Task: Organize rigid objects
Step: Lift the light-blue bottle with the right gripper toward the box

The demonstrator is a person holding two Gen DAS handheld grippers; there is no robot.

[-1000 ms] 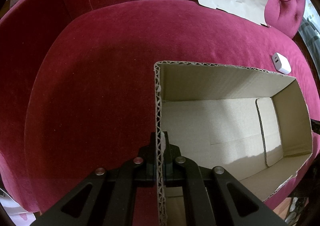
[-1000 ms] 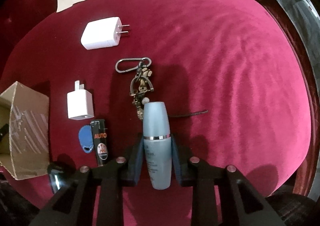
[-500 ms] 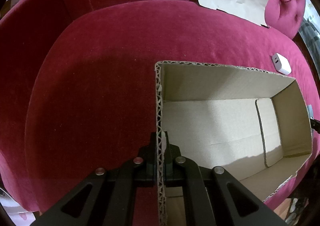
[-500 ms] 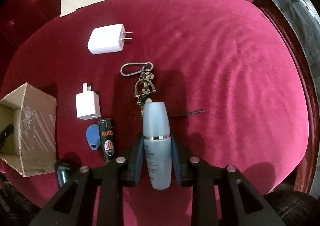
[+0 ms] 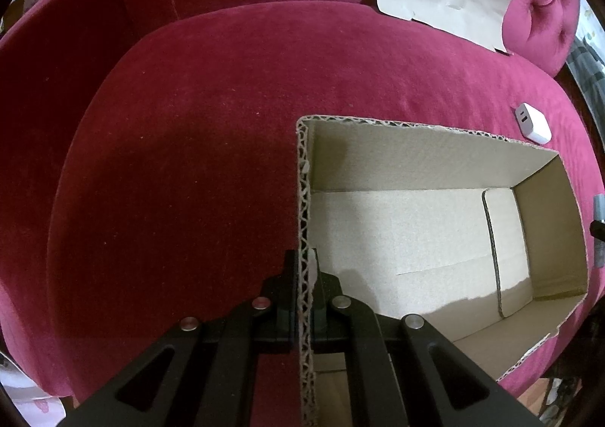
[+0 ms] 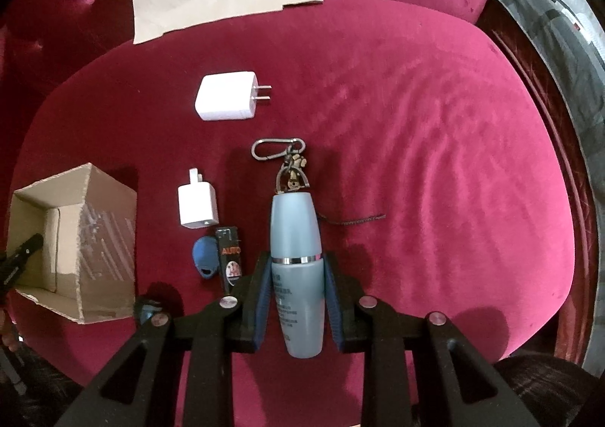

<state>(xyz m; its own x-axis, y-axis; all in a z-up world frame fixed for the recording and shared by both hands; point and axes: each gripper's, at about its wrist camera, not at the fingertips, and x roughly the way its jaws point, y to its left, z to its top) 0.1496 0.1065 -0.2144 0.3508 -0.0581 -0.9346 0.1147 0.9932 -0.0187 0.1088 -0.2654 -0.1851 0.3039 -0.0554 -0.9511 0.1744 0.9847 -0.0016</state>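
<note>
The left gripper [image 5: 304, 298] pinches the near wall of the cardboard box [image 5: 435, 147], which sits on the red sofa seat [image 5: 189, 162]. The right gripper [image 6: 297, 298] clamps a pale blue bottle [image 6: 295, 238] above the seat, over two white chargers [image 6: 227, 96], a keyring [image 6: 281, 158], a lighter [image 6: 230, 256] and what may be a blue tag [image 6: 204, 256].

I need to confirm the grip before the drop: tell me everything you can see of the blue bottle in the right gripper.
The blue bottle is pale grey-blue, likely matte plastic, with a silver band where its rounded cap meets the printed body. It is closed and points away from the camera, clamped at mid-body between the right gripper's blue pads, which alone visibly touch it. It is above the red cushion, its cap overlapping the keychain.
</note>
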